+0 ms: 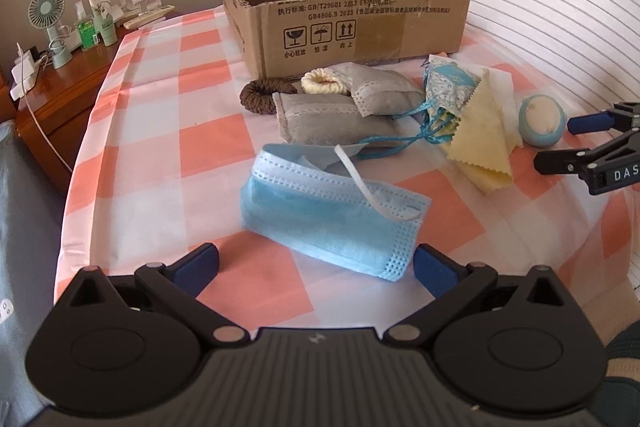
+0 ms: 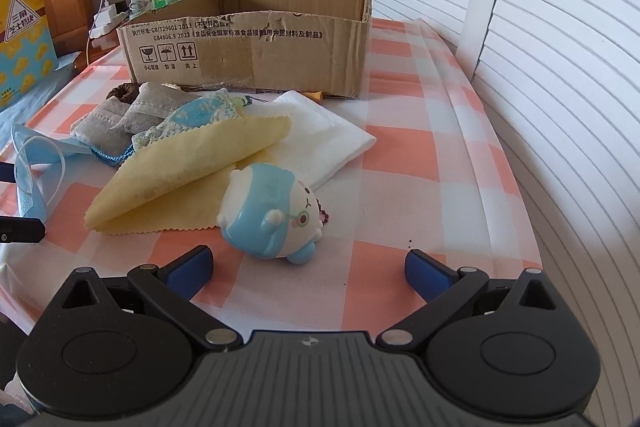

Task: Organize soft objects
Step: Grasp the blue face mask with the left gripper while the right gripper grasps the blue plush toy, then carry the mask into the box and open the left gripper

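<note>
Pink-and-white checked tablecloth [image 1: 160,131]; left wrist view: crumpled pale-blue pleated face mask [image 1: 332,223] lies just ahead of left gripper [image 1: 316,263], fingers spread, empty. Right wrist view: blue-and-white squishy animal toy [image 2: 272,215] on its side ahead of right gripper [image 2: 308,263], likewise spread, empty.

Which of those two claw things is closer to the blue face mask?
The left. The left gripper sits right in front of the face mask, jaws open, not touching. The right gripper is off to the mask's right, facing the blue-and-white toy.
</note>
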The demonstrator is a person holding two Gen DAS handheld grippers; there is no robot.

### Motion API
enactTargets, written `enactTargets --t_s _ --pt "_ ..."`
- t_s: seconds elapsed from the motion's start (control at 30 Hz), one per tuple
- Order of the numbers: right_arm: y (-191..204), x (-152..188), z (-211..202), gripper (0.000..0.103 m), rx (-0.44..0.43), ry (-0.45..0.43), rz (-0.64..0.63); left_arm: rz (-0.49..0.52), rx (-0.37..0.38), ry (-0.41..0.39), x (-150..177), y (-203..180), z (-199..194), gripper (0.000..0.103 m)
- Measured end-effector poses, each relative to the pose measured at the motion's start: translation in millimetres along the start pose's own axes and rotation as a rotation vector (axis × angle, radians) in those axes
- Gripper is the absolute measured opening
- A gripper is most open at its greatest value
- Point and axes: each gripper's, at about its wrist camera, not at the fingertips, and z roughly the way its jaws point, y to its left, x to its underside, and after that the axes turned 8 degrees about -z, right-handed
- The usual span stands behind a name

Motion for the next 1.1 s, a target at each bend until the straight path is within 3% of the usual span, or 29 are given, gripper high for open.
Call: enactTargets --t_s 0.17,0.37,0.5,0.77,0.83,0.93,1.1 --pt "1 0 3 0.103 0.005 -0.019 -0.011 0.155 -0.038 -0.031 -7 -5 0 0.102" --pt "1 0 4 0.103 0.003 -0.03 -0.017 0.244 0.013 -0.043 -18 -3 9 0.096" --pt "1 -2 5 0.103 0.004 -0.028 -0.017 0.261 0.068 -0.036 -26 -3 14 0.089" --pt "5 -6 3 0.103 -0.021 -0.041 -0.021 0.306 0.086 -0.031 -28 -4 12 0.078" --pt "8 -8 1 0.103 -0.035 -0.063 -0.025 0.308 0.081 -0.032 -28 -3 10 0.069" --pt "12 -11 -2 0.099 -0.047 -0.088 -0.048 0.292 0.081 -0.028 -29 1 9 0.062" --pt "16 -14 -3 0.078 -0.047 -0.096 -0.068 0.287 0.071 -0.026 -29 2 5 0.051"
